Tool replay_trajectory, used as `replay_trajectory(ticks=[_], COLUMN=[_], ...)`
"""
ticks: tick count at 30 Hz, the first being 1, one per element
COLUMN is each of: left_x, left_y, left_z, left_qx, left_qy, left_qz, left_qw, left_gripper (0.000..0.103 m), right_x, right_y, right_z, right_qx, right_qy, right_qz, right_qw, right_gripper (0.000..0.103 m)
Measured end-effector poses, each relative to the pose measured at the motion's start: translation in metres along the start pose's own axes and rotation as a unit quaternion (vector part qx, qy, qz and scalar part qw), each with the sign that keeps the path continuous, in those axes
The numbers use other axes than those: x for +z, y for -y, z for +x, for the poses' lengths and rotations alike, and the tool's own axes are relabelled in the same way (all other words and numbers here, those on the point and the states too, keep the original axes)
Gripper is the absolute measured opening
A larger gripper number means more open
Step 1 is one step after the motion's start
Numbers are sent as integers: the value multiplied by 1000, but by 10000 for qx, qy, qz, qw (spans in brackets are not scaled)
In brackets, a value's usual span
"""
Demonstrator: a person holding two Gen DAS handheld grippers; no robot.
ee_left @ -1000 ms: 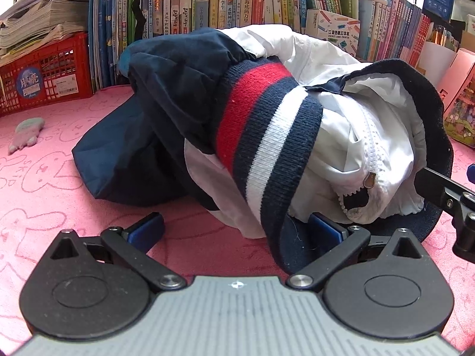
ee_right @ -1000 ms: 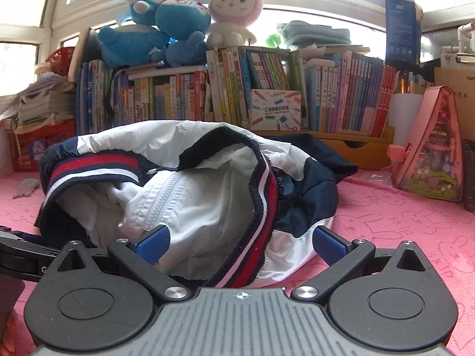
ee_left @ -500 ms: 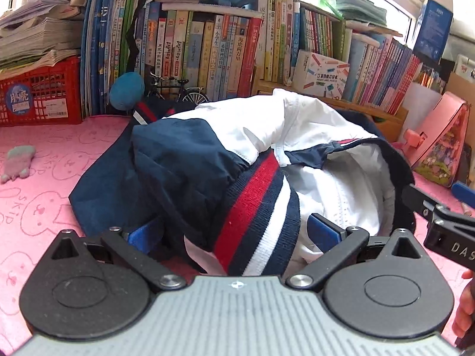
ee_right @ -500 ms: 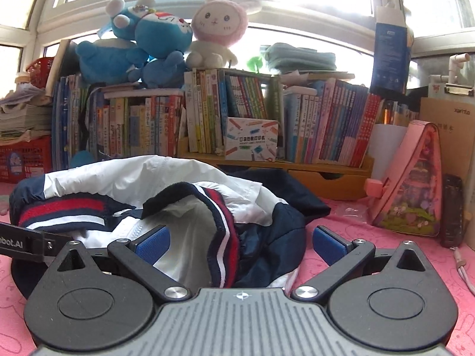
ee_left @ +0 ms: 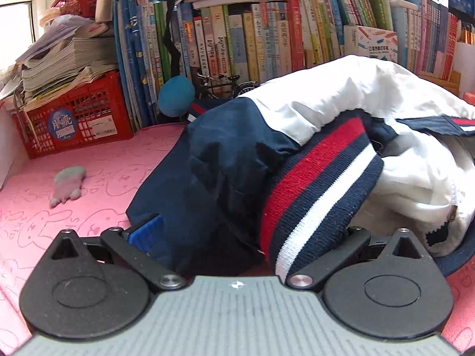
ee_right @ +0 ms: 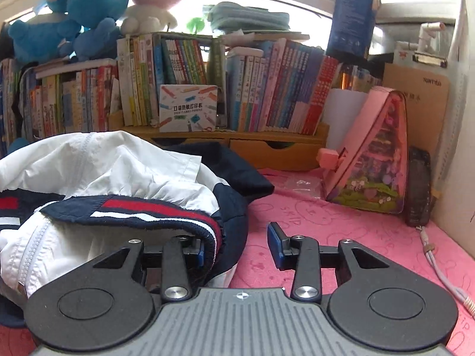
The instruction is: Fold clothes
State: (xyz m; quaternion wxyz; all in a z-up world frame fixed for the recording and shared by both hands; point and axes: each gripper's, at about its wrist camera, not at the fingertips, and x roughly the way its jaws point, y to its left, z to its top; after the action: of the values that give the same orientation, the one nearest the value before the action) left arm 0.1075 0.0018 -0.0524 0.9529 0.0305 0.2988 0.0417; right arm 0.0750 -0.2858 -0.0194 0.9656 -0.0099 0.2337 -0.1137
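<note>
The crumpled jacket [ee_left: 311,154] lies on the pink "SKIP"-printed surface [ee_right: 341,225] before bookshelves [ee_right: 267,95]; left tool [ee_left: 246,231] spread wide around it, right tool [ee_right: 237,249] half-open.

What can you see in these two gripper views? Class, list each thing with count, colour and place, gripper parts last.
jacket: one, navy and white with red-striped ribbing, crumpled on the mat.
mat: one, pink, under everything.
books: many, mixed colours, standing along the back.
crate: one, red, back left, papers stacked on top.
plush toys: several, blue and pink, on top of the books.
pink case: one, back right.
cable: one, pale, far right.
left gripper: open, jacket between its fingers.
right gripper: open, at the jacket's striped edge.
</note>
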Motion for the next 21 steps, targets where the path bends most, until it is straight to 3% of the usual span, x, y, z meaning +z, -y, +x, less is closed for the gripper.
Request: replay_trajectory(ticks=[4, 7, 9, 14, 17, 21], left_x=[4, 7, 9, 3, 1, -9], left_y=[-23, -43, -57, -91, -113, -130], left_z=[-16, -31, -41, -87, -116, -130], left_qx=[81, 156, 205, 231, 276, 273], left_qy=[193, 350, 455, 904, 1166, 1010], left_qz=[-280, -493, -635, -820, -917, -972], left_qw=[9994, 9980, 9967, 9923, 9885, 9898], left_gripper=[103, 103, 103, 103, 103, 103], right_x=[-13, -17, -17, -15, -5, -10], right_y=[13, 16, 18, 24, 32, 27], right_z=[-14, -30, -44, -86, -103, -115], right_qx=[-60, -112, -20, 196, 488, 601], right_qy=[88, 283, 413, 895, 1001, 874], right_qz=[-186, -432, -501, -643, -558, -775], right_qw=[9998, 9986, 9979, 9937, 9922, 9913], right_gripper=[42, 50, 56, 57, 70, 75])
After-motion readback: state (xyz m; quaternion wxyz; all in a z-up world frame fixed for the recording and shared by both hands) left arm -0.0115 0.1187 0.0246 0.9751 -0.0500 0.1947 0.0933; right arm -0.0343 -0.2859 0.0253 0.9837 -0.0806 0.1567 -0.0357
